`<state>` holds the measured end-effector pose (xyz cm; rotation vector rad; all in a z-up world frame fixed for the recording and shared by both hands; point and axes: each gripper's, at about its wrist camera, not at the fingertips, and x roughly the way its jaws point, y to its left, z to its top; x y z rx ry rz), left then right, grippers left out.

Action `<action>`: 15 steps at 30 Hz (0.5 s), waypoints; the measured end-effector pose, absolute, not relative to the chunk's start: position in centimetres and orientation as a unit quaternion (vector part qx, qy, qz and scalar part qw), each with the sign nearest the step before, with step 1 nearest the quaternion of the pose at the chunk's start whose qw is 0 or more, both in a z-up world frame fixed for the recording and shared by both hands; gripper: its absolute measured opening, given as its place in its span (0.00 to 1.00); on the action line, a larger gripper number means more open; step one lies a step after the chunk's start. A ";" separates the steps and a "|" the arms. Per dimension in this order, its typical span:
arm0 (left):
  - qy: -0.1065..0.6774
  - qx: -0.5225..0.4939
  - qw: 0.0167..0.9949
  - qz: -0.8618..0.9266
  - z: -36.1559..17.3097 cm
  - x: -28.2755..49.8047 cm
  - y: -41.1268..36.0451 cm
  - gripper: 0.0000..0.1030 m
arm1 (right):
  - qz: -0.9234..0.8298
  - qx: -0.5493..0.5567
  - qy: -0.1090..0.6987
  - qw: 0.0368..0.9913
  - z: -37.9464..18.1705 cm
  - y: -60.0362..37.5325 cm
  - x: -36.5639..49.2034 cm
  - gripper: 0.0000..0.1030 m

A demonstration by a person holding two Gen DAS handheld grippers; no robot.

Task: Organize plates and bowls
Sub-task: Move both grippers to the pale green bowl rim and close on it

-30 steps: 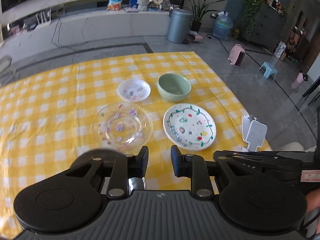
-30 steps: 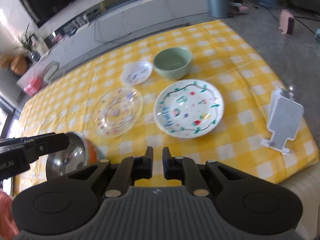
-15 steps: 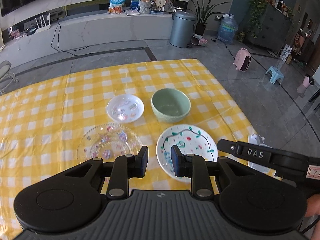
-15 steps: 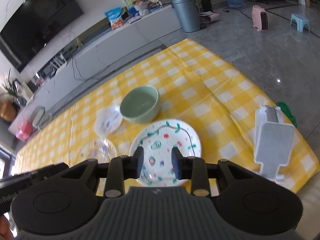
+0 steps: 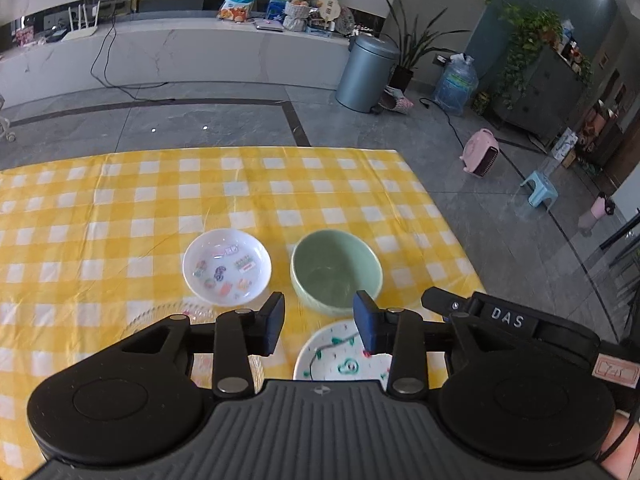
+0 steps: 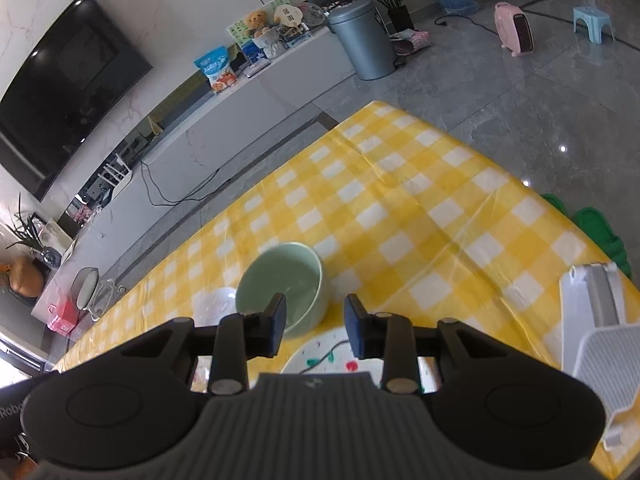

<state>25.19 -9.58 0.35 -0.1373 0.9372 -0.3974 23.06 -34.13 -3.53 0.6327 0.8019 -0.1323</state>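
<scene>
A green bowl (image 5: 335, 271) stands on the yellow checked table (image 5: 120, 208), with a small white patterned dish (image 5: 226, 266) to its left. A white plate with green and red marks (image 5: 340, 360) lies nearer, partly hidden by my left gripper (image 5: 319, 323), which is open and empty above it. A clear glass plate (image 5: 168, 316) peeks out at lower left. My right gripper (image 6: 314, 325) is open and empty, just in front of the green bowl (image 6: 280, 284) and above the painted plate (image 6: 324, 356). The right gripper's body (image 5: 500, 322) shows in the left wrist view.
A white plastic rack (image 6: 600, 328) stands at the table's right edge. The small white dish (image 6: 212, 304) lies left of the bowl. Beyond the table are a grey bin (image 5: 366, 74), a pink heater (image 5: 480, 152) and a blue stool (image 5: 540, 188) on the floor.
Both grippers have opened wider. Both have moved forward and tilted up, so the bowl and dishes sit lower in view; the glass plate and painted plate are now mostly hidden.
</scene>
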 end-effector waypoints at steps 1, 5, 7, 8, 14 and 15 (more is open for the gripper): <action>0.451 -0.067 0.870 -0.188 0.1 25.6 -9.7 0.43 | -0.063 0.304 0.384 0.869 -3.7 -34.2 23.5 0.31; 0.462 -0.071 0.863 -0.191 -1.2 27.4 -10.5 0.43 | -0.056 0.311 0.392 0.864 -4.6 -34.1 25.4 0.31; 0.473 -0.074 0.858 -0.189 -2.2 28.3 -11.0 0.43 | -0.059 0.306 0.396 0.864 -5.0 -33.8 26.3 0.31; 0.477 -0.077 0.856 -0.184 -2.7 28.8 -11.2 0.43 | -0.062 0.302 0.400 0.863 -5.2 -33.5 26.7 0.31; 0.509 -0.105 0.841 -0.152 -5.8 31.5 -11.5 0.43 | -0.083 0.279 0.420 0.860 -7.0 -32.5 28.8 0.30; 0.513 -0.105 0.839 -0.149 -6.3 31.8 -11.5 0.42 | -0.084 0.278 0.424 0.858 -7.4 -32.4 28.9 0.29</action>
